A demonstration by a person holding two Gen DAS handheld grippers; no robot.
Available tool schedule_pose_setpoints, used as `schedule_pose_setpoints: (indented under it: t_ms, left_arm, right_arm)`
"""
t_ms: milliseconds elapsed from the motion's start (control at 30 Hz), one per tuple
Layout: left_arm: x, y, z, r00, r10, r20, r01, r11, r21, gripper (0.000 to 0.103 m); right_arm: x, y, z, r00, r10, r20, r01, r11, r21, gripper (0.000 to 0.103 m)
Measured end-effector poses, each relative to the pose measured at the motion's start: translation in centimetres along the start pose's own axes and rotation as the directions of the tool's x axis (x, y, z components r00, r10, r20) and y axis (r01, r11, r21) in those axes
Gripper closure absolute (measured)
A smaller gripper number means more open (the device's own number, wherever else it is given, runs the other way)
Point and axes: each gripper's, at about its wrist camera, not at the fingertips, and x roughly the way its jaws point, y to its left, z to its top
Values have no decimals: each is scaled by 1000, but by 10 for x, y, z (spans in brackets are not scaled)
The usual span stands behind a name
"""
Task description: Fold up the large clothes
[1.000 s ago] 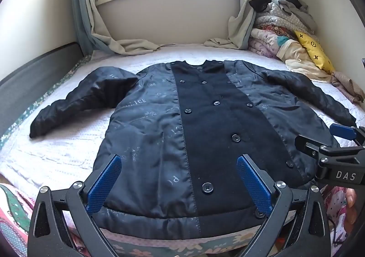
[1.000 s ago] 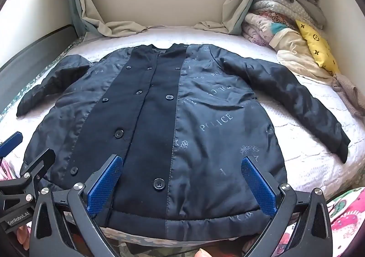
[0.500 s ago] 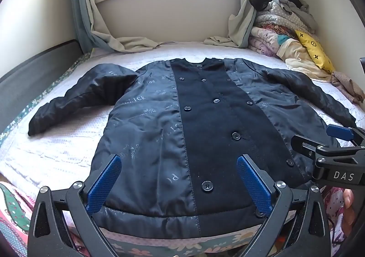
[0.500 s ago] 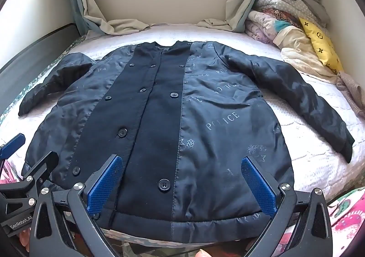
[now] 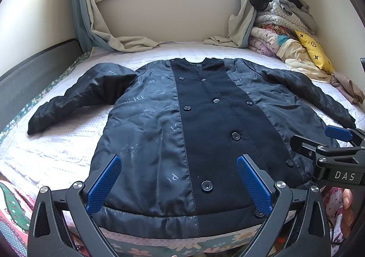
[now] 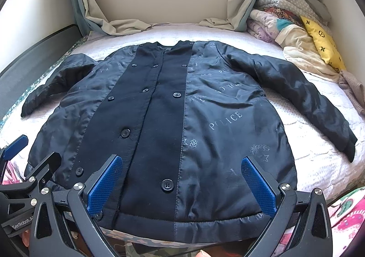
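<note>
A large dark navy coat (image 5: 200, 124) (image 6: 173, 120) lies flat and face up on the bed, buttoned, with "POLICE" printed on its shiny panels. Both sleeves (image 5: 75, 99) (image 6: 303, 97) spread out to the sides. My left gripper (image 5: 180, 163) hovers open just above the hem, nothing between its blue pads (image 5: 103, 184). My right gripper (image 6: 182, 163) is also open over the hem, further right; its fingers (image 5: 337, 133) show at the right edge of the left wrist view. The left gripper shows at the left edge (image 6: 16, 147) of the right wrist view.
The coat lies on a pale quilted bed cover (image 5: 57, 149). A heap of folded bedding with a yellow cushion (image 5: 312, 49) fills the far right corner. Curtains (image 5: 127, 40) trail onto the bed under the window. A dark bed rail (image 5: 29, 70) runs along the left.
Both views have drifted slightly back and up from the coat. The coat has not moved, and both grippers stay open.
</note>
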Motion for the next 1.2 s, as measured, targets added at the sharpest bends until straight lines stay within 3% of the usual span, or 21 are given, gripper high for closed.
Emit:
schedule_pose_setpoints:
  t_ms: [1200]
  left_arm:
    - [8,2,-3,999,9,-41,-10,1000,-6,1]
  right_arm:
    - [7,3,-3,999,26,-34,-26,1000,-4,0]
